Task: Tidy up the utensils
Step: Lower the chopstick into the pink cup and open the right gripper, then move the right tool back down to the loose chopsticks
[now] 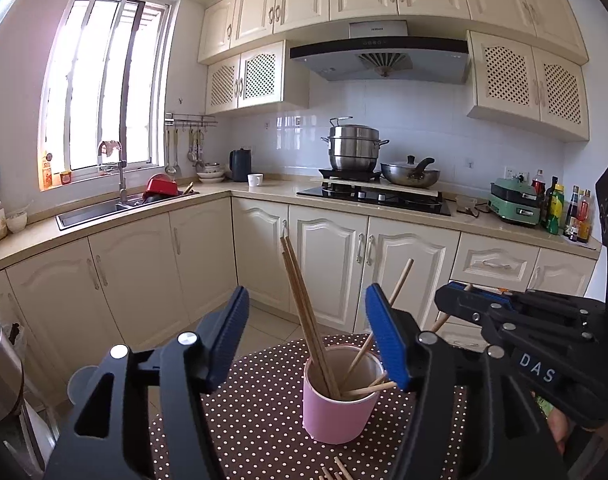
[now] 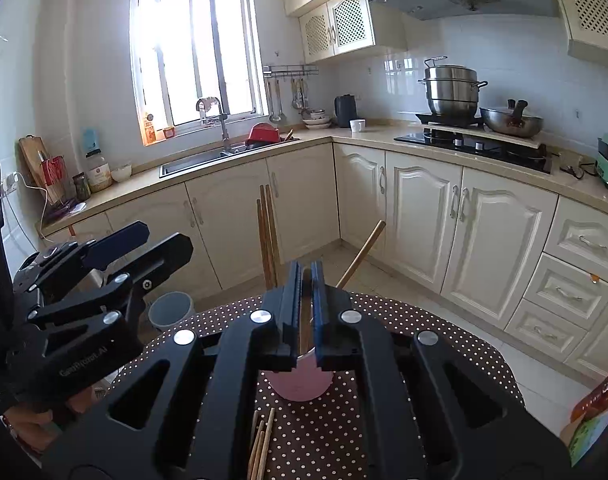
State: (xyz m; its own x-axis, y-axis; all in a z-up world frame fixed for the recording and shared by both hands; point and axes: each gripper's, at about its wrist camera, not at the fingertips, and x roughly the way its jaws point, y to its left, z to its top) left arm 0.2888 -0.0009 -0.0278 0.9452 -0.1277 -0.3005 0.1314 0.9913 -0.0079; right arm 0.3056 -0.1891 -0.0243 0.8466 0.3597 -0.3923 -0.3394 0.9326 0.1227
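The left gripper (image 1: 308,340) has its fingers spread over the pink cup (image 1: 338,396), while the right gripper (image 2: 304,308), fingers pinching a chopstick (image 2: 305,320), should lower it in next.

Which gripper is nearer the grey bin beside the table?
Left. The left gripper hangs open on the grey bin's side; the right gripper is shut on a chopstick over the pink cup, farther right.
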